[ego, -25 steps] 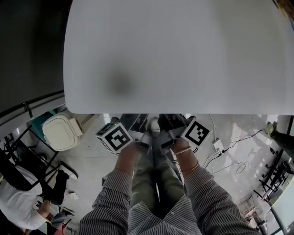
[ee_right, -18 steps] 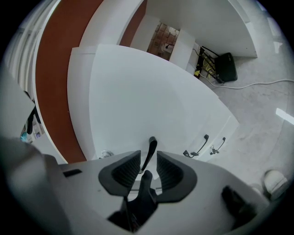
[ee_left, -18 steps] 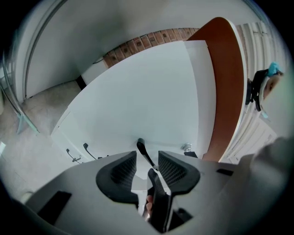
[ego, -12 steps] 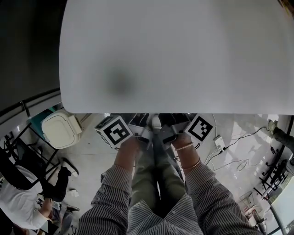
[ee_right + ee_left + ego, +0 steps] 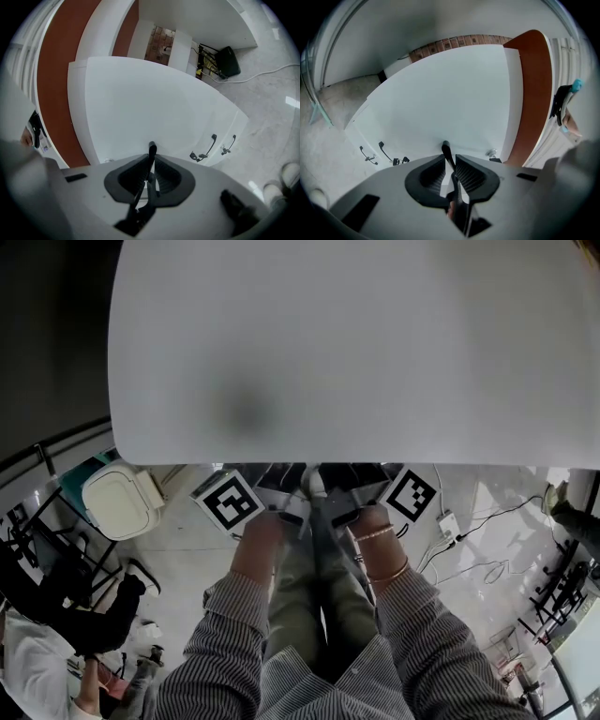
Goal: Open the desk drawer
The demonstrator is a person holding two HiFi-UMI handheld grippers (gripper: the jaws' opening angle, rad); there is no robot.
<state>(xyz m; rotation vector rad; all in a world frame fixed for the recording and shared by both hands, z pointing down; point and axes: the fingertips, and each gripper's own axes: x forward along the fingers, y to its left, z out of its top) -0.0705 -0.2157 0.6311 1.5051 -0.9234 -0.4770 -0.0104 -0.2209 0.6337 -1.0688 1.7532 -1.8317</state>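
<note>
Our two tools have just been closing and each now clamps one black handle: left tool (image 5: pixel 450 159) on the left handle (image 5: pixel 446 149), right tool (image 5: pixel 151 161) on the right handle (image 5: pixel 152 149) — both on the white drawer (image 5: pixel 440 103) under the bench (image 5: pixel 356 343).

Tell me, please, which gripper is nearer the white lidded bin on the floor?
Left. The left gripper sits right of the white lidded bin; the right gripper lies beyond it. Both have just been closing, each with a black handle between its jaws.
</note>
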